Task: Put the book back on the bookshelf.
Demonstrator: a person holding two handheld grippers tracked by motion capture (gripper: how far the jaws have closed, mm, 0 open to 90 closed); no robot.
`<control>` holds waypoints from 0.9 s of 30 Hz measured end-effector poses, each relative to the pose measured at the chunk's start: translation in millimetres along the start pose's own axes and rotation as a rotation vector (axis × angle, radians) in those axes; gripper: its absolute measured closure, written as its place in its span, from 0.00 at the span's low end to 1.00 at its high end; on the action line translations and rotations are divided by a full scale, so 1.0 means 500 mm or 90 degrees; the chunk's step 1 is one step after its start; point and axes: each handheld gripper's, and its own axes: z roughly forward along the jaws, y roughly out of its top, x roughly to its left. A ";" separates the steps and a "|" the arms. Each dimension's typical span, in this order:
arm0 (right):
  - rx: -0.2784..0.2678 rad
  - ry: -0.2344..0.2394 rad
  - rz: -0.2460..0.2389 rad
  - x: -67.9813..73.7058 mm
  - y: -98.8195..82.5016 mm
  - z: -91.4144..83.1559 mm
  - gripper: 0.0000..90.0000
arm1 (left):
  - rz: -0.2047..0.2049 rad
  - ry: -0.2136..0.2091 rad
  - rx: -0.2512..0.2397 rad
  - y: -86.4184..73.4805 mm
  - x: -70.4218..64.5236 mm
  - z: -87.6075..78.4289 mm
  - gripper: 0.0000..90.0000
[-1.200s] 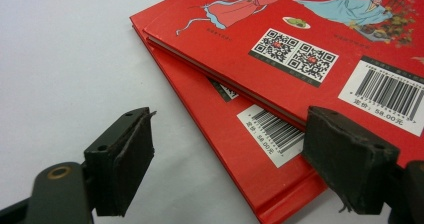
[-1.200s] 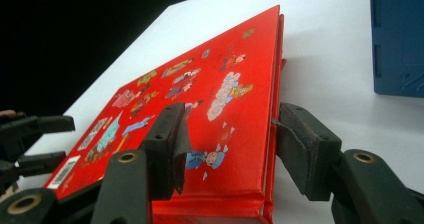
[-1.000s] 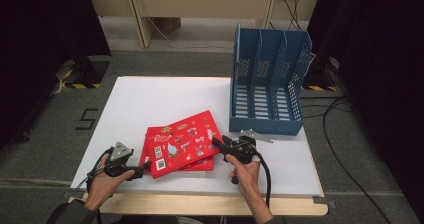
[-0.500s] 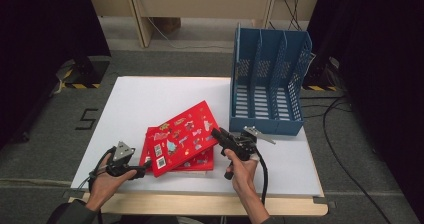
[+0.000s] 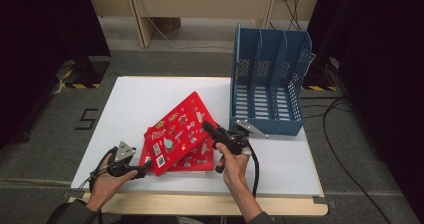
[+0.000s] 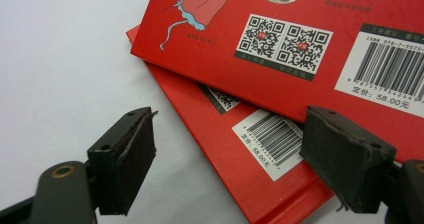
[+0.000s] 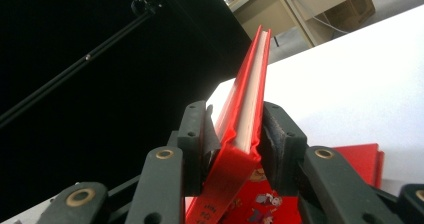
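Here the right tongs (image 5: 209, 128) clamp the upper red book (image 5: 176, 133), tilted, its long axis toward the blue file rack (image 5: 270, 79) beyond, while the left tongs (image 6: 227, 164) gape open.

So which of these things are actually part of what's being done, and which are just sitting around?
In use:
- top red book, clamped in the right gripper
- lower red book
- left gripper, open beside it
- blue file rack, probably

Just around:
- white table
- floor cables
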 end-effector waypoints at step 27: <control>-0.026 0.041 -0.136 0.068 0.062 0.010 0.84 | -0.015 -0.005 -0.024 0.007 0.014 -0.006 0.21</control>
